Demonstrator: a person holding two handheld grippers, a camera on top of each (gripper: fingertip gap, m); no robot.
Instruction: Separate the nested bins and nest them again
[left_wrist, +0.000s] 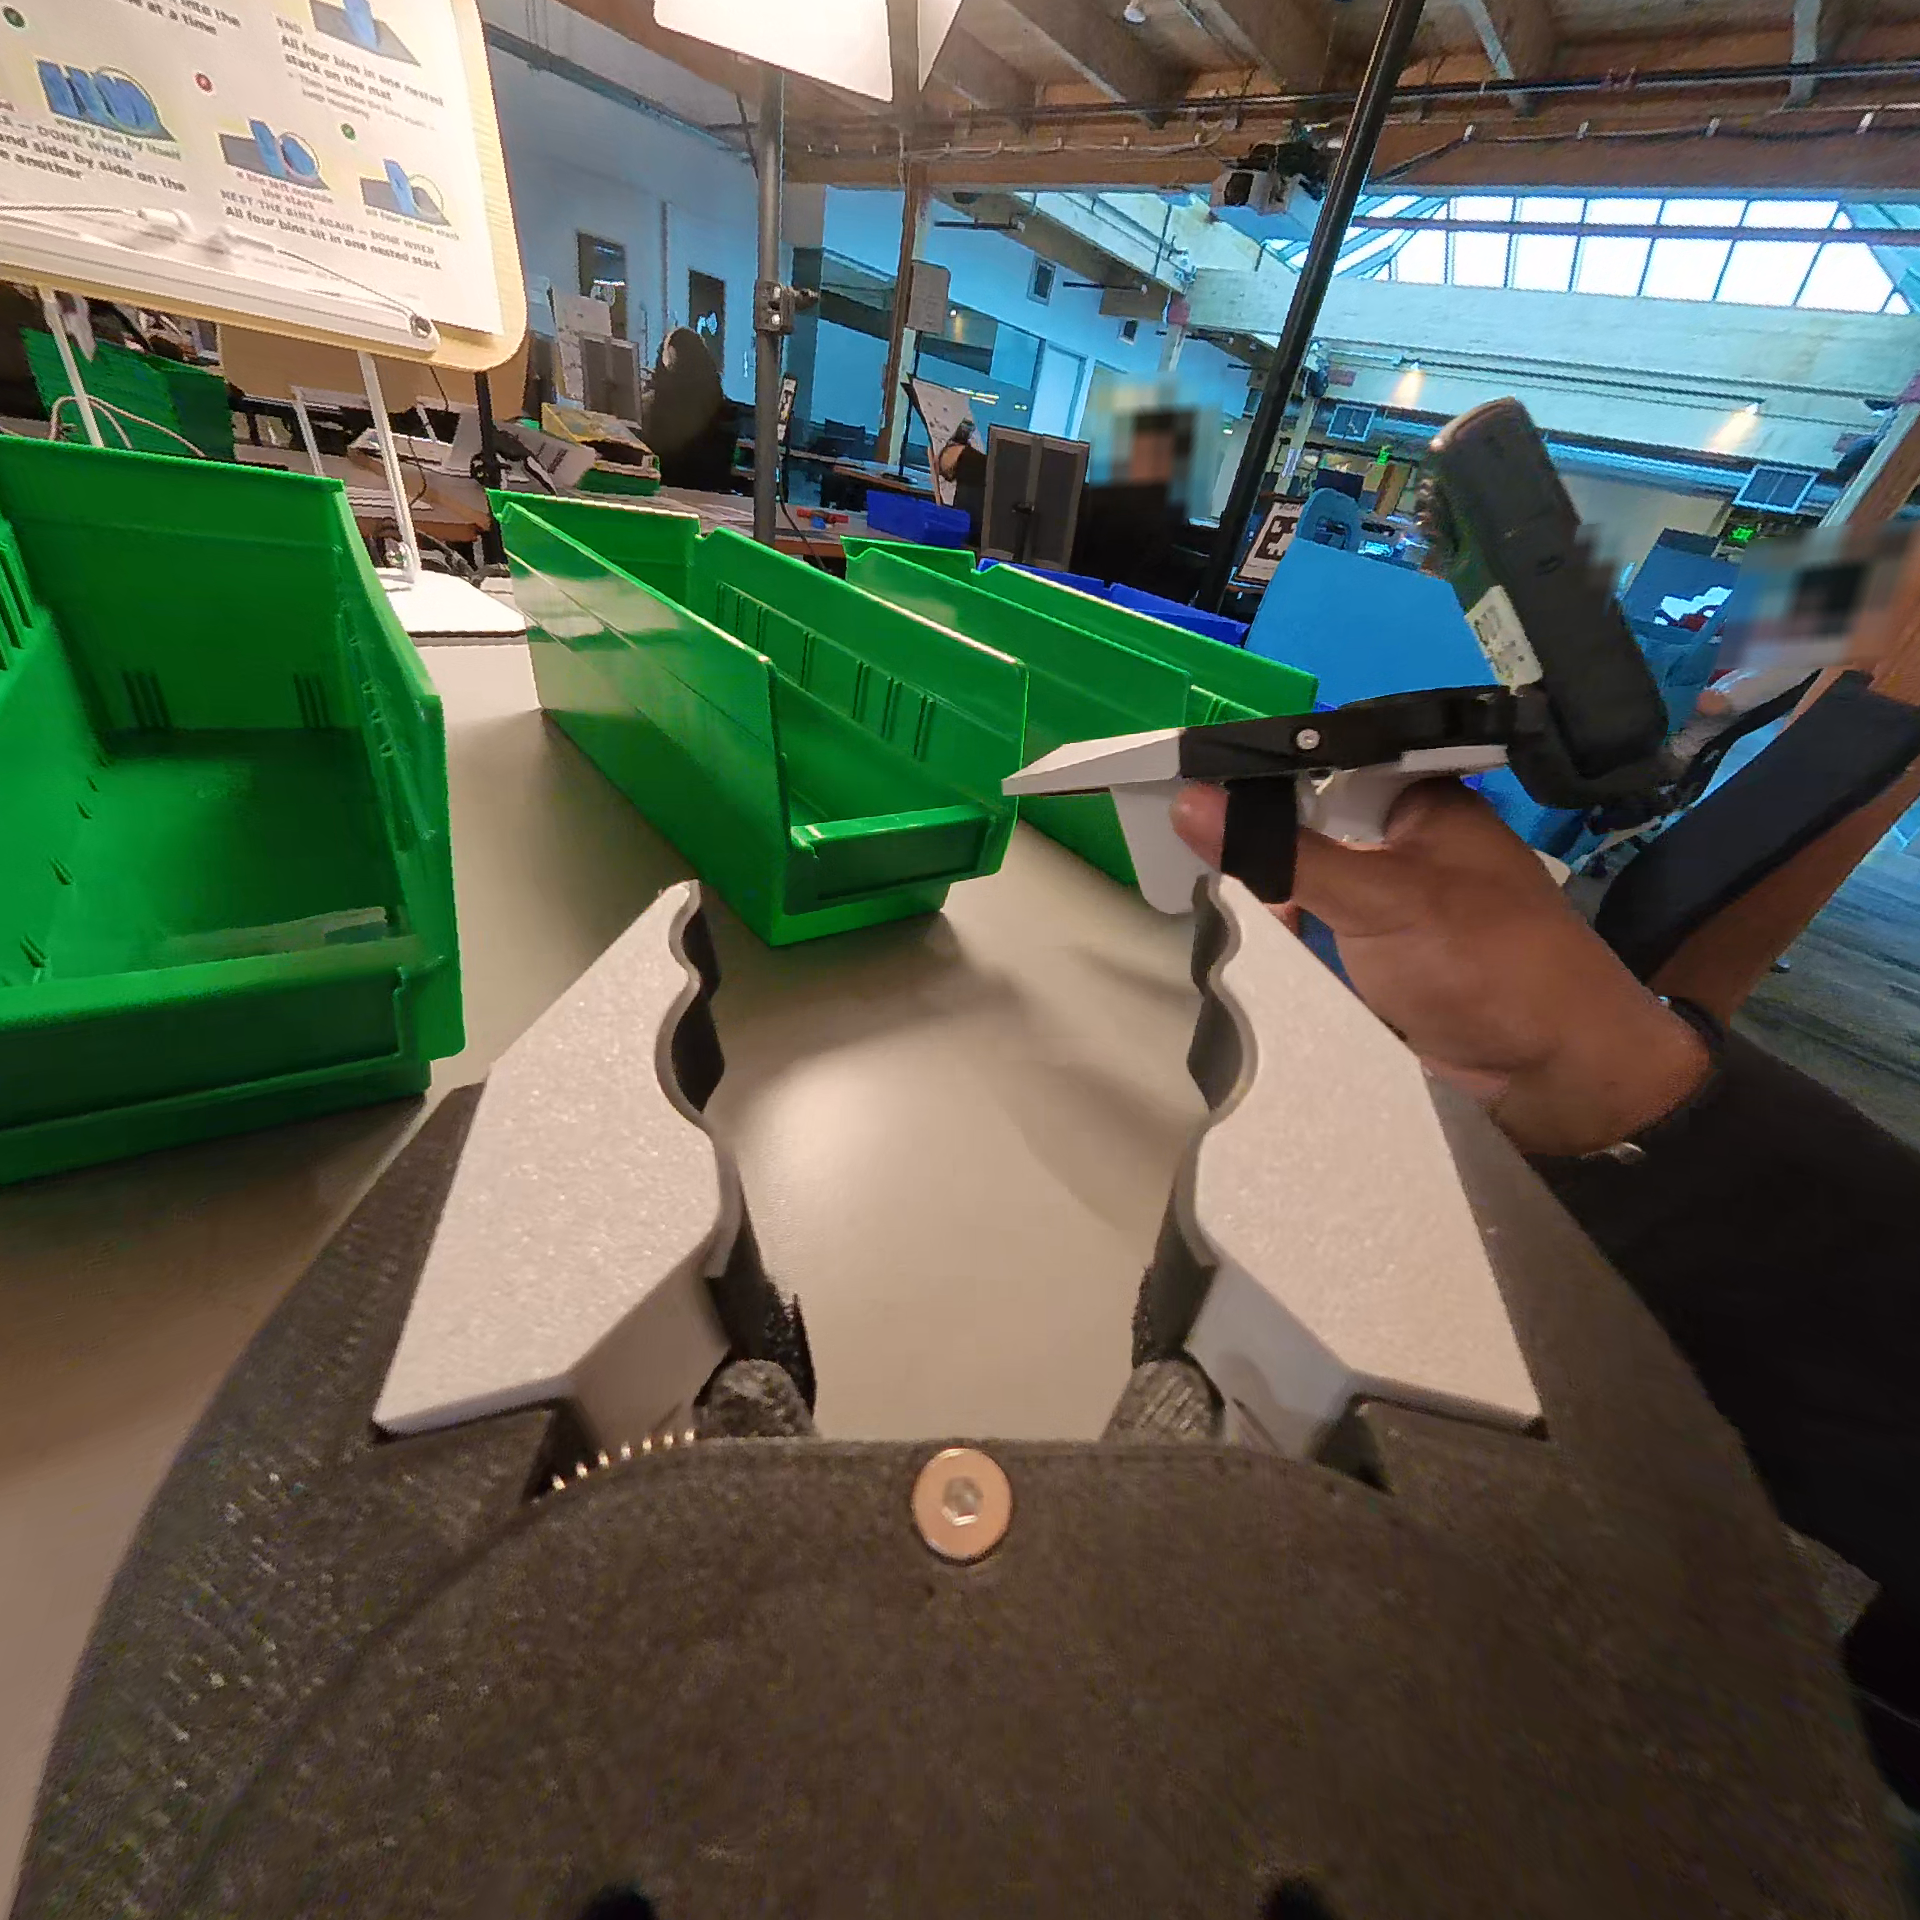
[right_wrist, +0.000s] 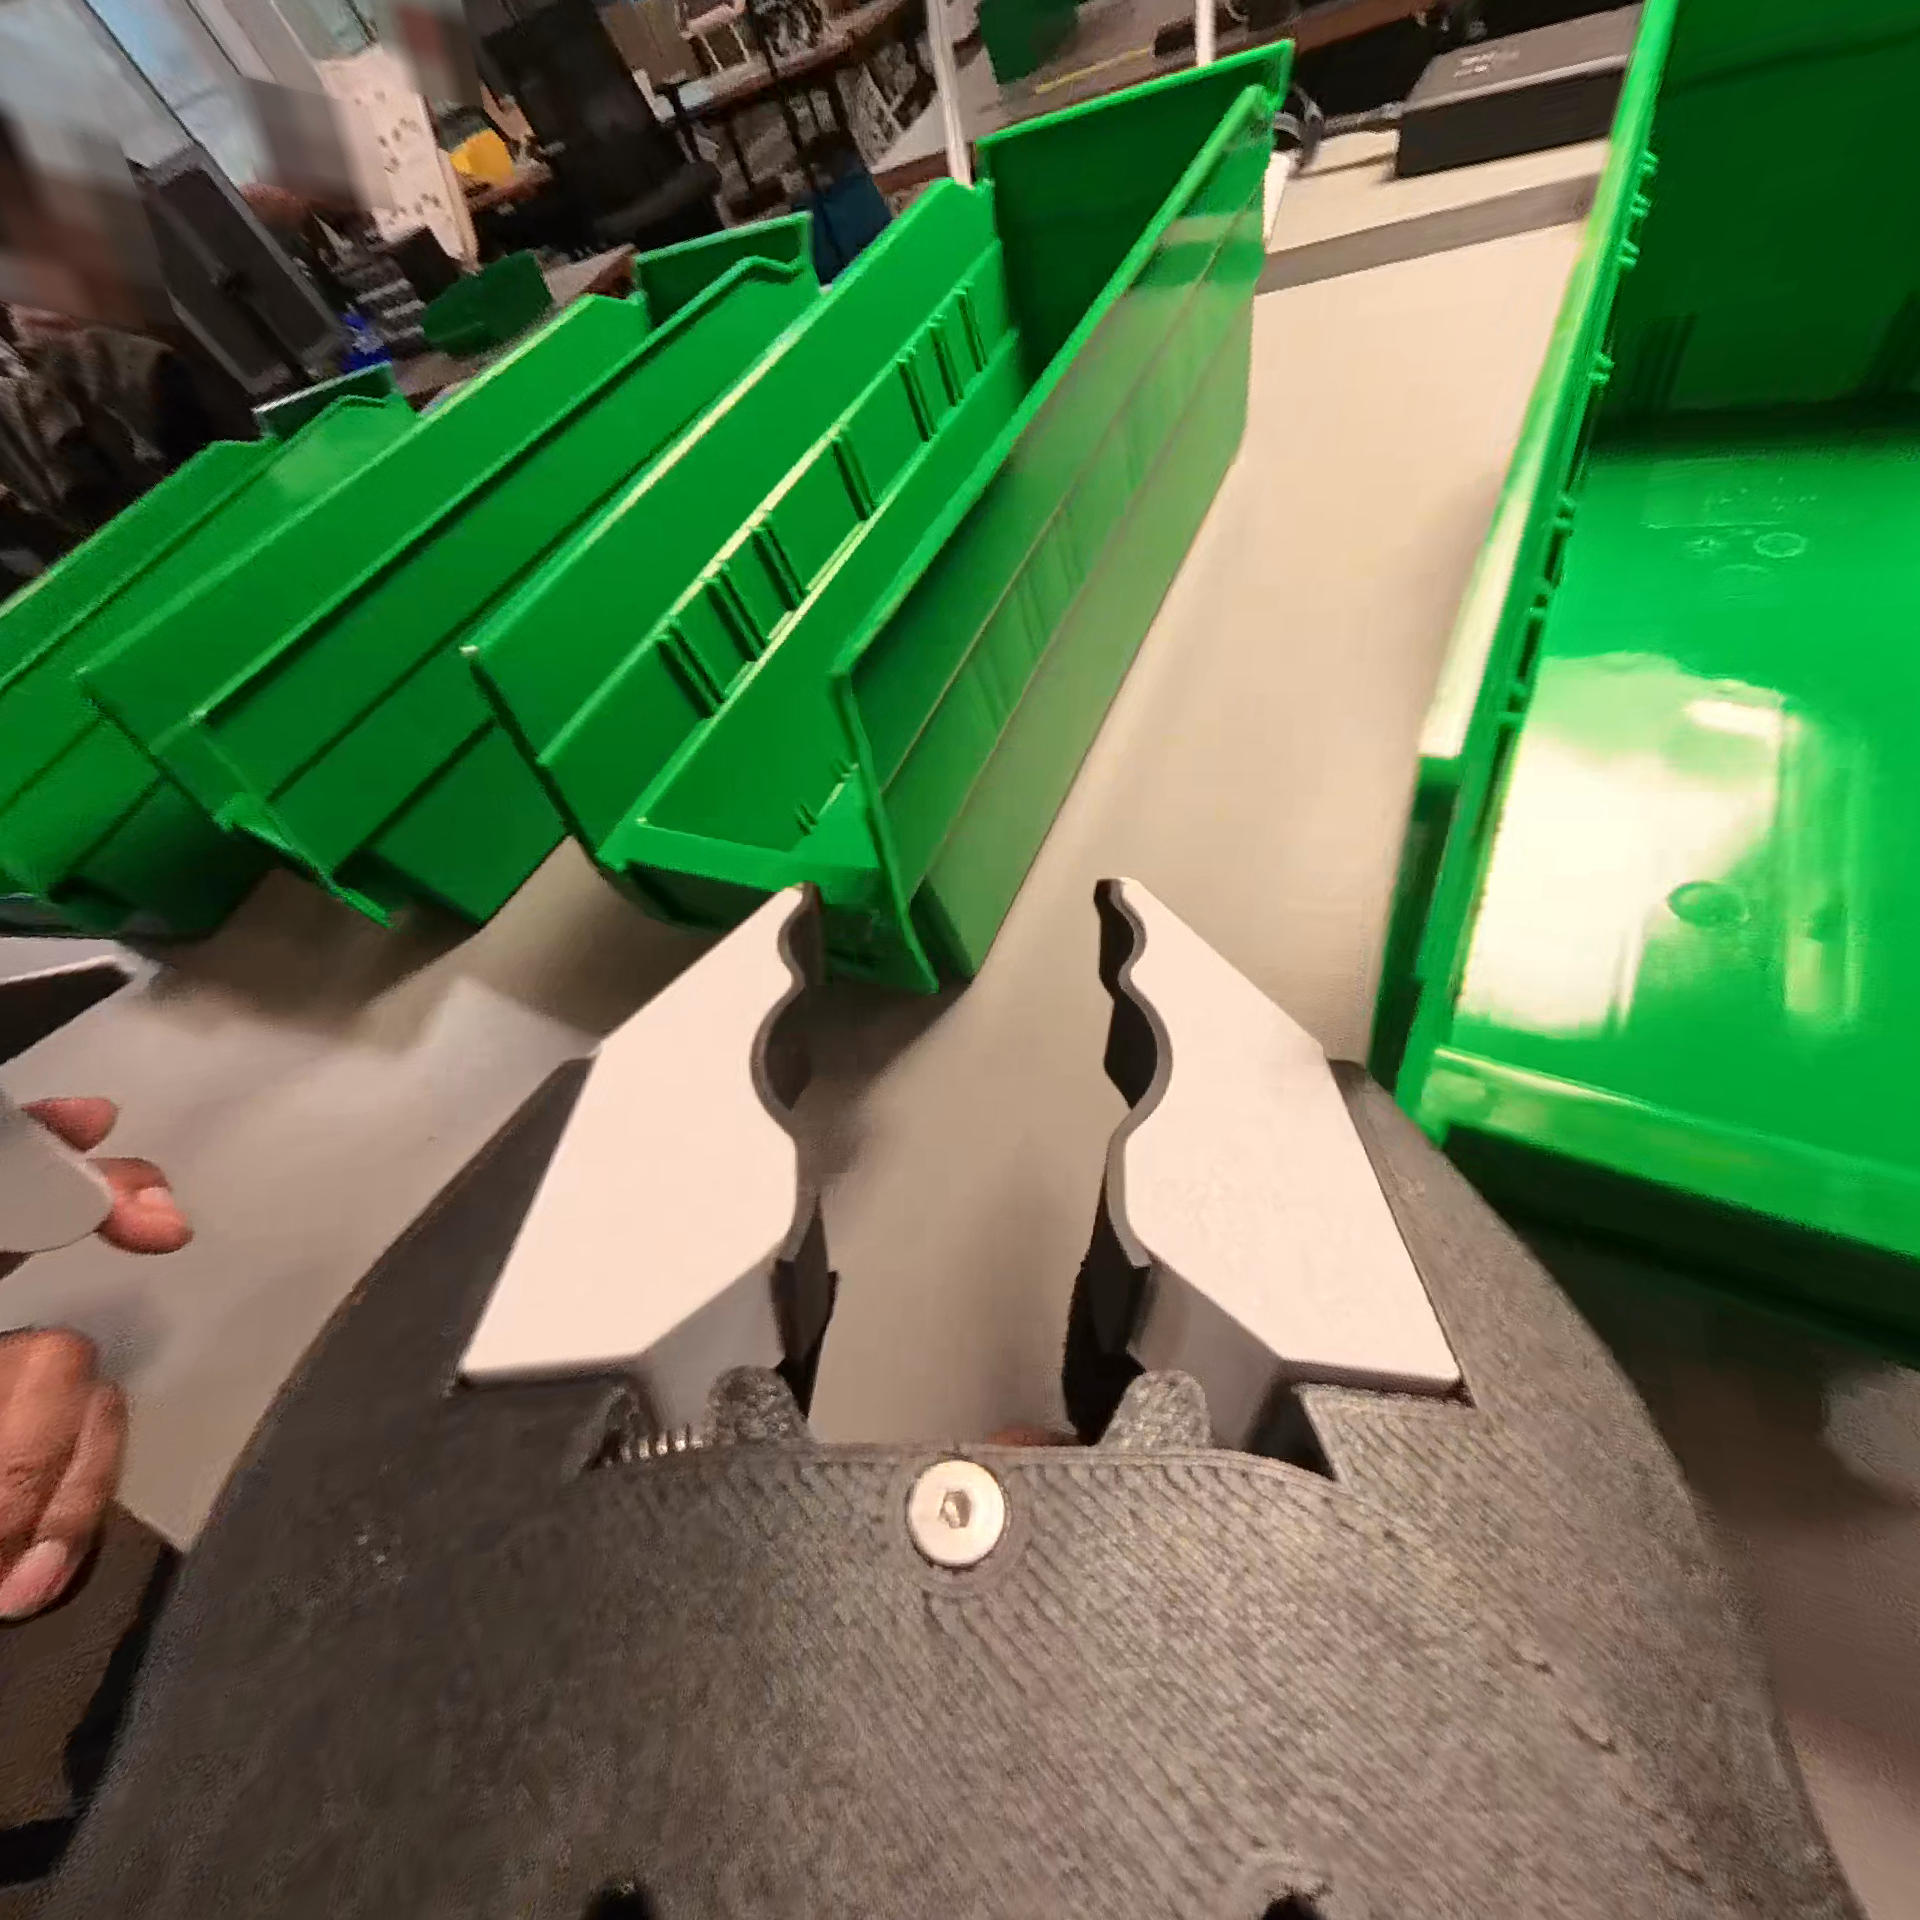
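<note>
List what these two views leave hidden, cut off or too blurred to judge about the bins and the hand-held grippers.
- Wide green bin: cut off by the left edge of the left wrist view and the right edge of the right wrist view.
- Rightmost narrow bin: its front end sits behind the right hand-held gripper and the hand.
- Leftmost narrow bins: motion blur and the left edge hide whether any remain nested.
- Left hand-held gripper: open, nothing between its fingers.

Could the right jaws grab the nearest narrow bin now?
Probably yes: the right jaws stand open and empty right at that bin's front corner, with only bare table between.
</note>
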